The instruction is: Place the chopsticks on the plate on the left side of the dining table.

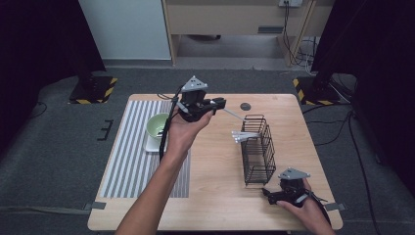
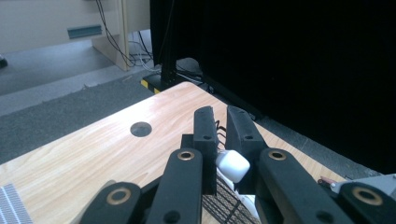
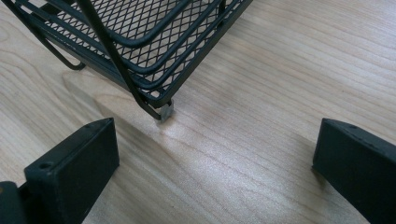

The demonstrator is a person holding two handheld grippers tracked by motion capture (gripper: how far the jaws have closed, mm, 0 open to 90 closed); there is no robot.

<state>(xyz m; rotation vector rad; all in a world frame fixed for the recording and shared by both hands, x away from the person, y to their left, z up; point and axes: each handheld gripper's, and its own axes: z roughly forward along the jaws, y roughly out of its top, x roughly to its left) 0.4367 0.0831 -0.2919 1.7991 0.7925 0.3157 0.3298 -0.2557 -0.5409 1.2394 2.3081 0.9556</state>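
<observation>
A hand holds my left gripper (image 1: pixel 221 103) up over the far middle of the table, shut on the white handle (image 2: pixel 232 165) of a utensil. The utensil's thin grey shaft (image 1: pixel 234 114) slants down toward the far end of a black wire basket (image 1: pixel 258 152). Several white-handled utensils (image 1: pixel 243 136) stick out of that basket's left side. In the left gripper view the jaws (image 2: pixel 222 116) stand close together with the handle between them. My right gripper (image 1: pixel 267 192) rests on the table by the basket's near corner, jaws wide open (image 3: pixel 215 140) and nothing between them. A basket foot (image 3: pixel 163 112) lies just ahead.
A pale green bowl (image 1: pixel 158 125) sits on a white square plate (image 1: pixel 152 145) on a grey striped mat (image 1: pixel 132 161) at the left. A round dark cap (image 1: pixel 245 106) is set in the wooden tabletop (image 1: pixel 215 181) near the far edge. Dark curtains flank the table.
</observation>
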